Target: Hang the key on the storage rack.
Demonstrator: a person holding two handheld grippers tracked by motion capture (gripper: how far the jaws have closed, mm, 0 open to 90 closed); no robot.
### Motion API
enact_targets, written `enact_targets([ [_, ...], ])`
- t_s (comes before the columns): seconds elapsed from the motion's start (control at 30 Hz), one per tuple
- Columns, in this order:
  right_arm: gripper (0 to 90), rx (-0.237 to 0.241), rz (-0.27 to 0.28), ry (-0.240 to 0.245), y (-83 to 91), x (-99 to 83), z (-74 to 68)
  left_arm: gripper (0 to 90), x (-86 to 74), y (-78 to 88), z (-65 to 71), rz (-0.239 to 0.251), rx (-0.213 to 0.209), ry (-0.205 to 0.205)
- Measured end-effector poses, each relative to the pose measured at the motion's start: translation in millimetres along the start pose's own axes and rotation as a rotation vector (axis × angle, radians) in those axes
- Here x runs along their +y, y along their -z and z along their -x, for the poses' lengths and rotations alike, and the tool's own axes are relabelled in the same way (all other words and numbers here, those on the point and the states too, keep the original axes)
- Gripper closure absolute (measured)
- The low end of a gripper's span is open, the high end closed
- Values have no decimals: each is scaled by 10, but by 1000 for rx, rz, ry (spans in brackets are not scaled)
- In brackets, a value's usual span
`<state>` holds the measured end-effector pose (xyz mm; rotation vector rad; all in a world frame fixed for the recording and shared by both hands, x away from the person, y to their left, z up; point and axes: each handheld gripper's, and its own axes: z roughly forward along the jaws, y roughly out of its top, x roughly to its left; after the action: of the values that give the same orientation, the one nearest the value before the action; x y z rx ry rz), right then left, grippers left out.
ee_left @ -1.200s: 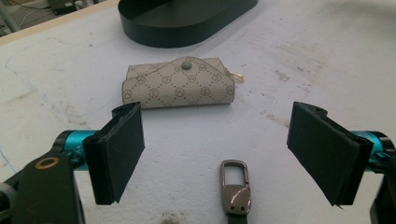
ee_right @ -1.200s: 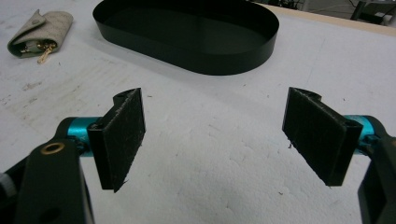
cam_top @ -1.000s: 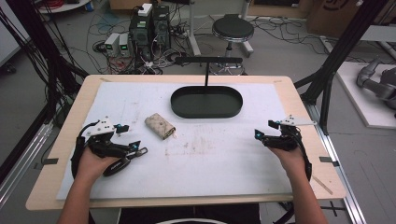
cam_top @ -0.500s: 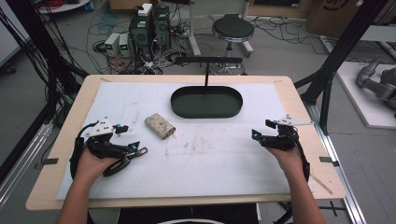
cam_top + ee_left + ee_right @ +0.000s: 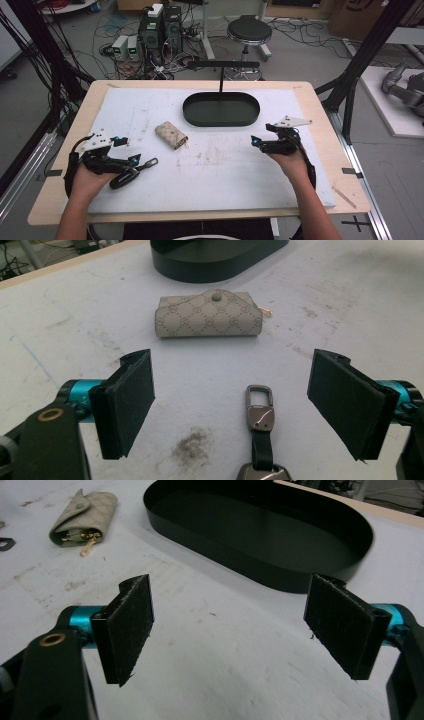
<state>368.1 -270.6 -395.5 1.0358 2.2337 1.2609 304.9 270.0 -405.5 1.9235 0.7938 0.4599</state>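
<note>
Cables, computer boxes and a round stool (image 5: 249, 30) crowd the floor beyond your desk (image 5: 320, 112), whose wooden top is covered by a scuffed white mat (image 5: 225, 165).

At the near left, your left hand (image 5: 86, 182) holds the left gripper (image 5: 134, 161) low over the mat, its jaws spread wide with nothing between the pads. A dark key fob with a metal clasp (image 5: 260, 412) lies on the mat in the gap between those jaws, its clasp end pointing away from you toward the pouch; in the high view it sits just at the gripper's tip (image 5: 145, 164).

Just beyond it, left of the middle of the mat, lies a beige patterned key pouch (image 5: 209, 315) with a snap button on its flap. From the right gripper view you can see into the pouch's open end (image 5: 82, 517), where a gold clasp pokes out onto the mat.

Farther back, at the centre of the far side, sits a black oval tray (image 5: 221, 109) with a low wall. Its inside looks bare and dark in the right gripper view (image 5: 260, 525). A thin post with a crossbar (image 5: 223, 65) rises behind it.

At the right, your right hand (image 5: 292, 162) holds the right gripper (image 5: 255, 141) above the mat, pointing left. Its jaws also stand wide apart and hold nothing.
</note>
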Motion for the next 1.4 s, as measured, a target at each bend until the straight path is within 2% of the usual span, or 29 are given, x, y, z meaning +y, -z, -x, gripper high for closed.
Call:
enact_targets([
  [0.1,200,13,-8,12,-83,77,-63,189,-18,39,-2,2,8,2],
  [0.13,200,30,-20,27,-169,157,-138,189,-28,58,-3,1,12,4],
  [0.2,200,36,-29,37,-212,199,-179,189,-47,93,-7,1,19,12],
  [0.23,200,51,-47,55,-292,282,-266,190,-63,127,-15,2,25,15],
  [0.3,200,64,-61,79,-364,370,-345,189,-75,157,-22,2,31,16],
  [0.33,200,64,-61,79,-364,370,-345,189,-75,157,-22,2,31,16],
  [0.43,199,95,-71,98,-534,526,-502,189,-89,200,-19,2,38,16],
  [0.47,199,95,-71,98,-534,526,-502,189,-89,200,-19,2,38,16],
  [0.5,199,104,-71,101,-581,557,-546,189,-94,206,-14,3,40,18],
  [0.53,199,117,-80,109,-693,612,-648,190,-98,211,-11,1,42,18],
  [0.63,199,137,-85,112,-839,655,-757,189,-110,220,-12,-7,47,16],
  [0.67,199,137,-85,112,-839,655,-757,189,-113,223,-14,-10,49,13],
  [0.73,199,162,-92,110,-998,688,-869,189,-117,225,-16,-12,49,16],
  [0.8,199,171,-102,114,-1086,699,-919,189,-117,223,-18,-12,49,16],
  [1.2,194,185,-128,133,-1415,831,-1157,189,-97,186,-15,-14,39,12],
  [1.4,183,196,-165,135,-1649,850,-1298,189,-95,163,-12,-15,33,15],
])
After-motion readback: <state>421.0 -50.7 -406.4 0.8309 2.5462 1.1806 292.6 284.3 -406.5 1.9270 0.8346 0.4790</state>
